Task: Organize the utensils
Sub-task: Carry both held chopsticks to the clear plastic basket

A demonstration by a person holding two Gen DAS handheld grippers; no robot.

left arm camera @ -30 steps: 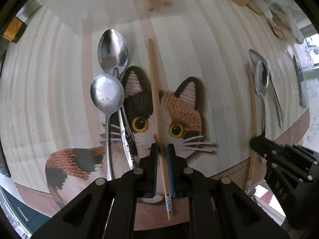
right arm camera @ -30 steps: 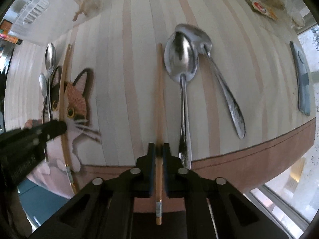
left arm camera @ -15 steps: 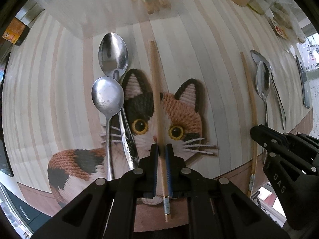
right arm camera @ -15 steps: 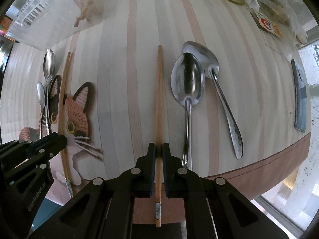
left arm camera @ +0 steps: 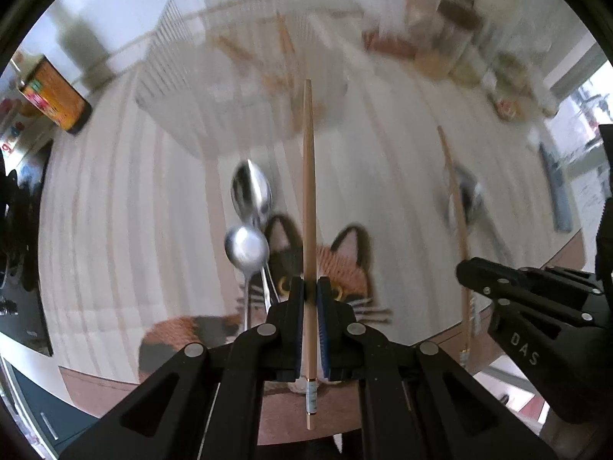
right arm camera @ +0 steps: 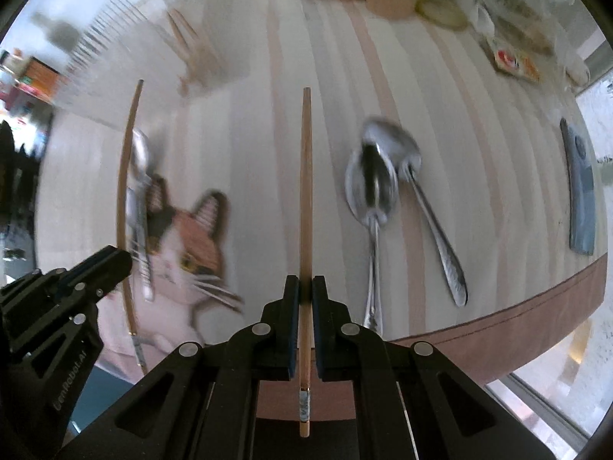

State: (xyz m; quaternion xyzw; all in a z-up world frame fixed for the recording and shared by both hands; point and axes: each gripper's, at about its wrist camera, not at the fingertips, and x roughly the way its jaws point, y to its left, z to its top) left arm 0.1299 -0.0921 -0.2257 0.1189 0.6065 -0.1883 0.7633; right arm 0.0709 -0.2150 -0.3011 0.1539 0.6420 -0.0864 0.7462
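My left gripper is shut on a wooden chopstick and holds it above the table, pointing away. Two steel spoons lie below it, partly on a cat-shaped mat. My right gripper is shut on a second wooden chopstick, also lifted off the table. Two more steel spoons lie to its right. Each gripper shows in the other's view, the right one and the left one. A clear utensil basket with wooden utensils stands at the far side.
An orange-labelled bottle stands at the far left. Jars and packets crowd the far right. A grey-blue flat object lies at the right. The table's front edge is close below both grippers.
Both grippers have lifted their chopsticks off the table and tilted upward, so the basket and far items came into view. The spoons and mat stayed in place.
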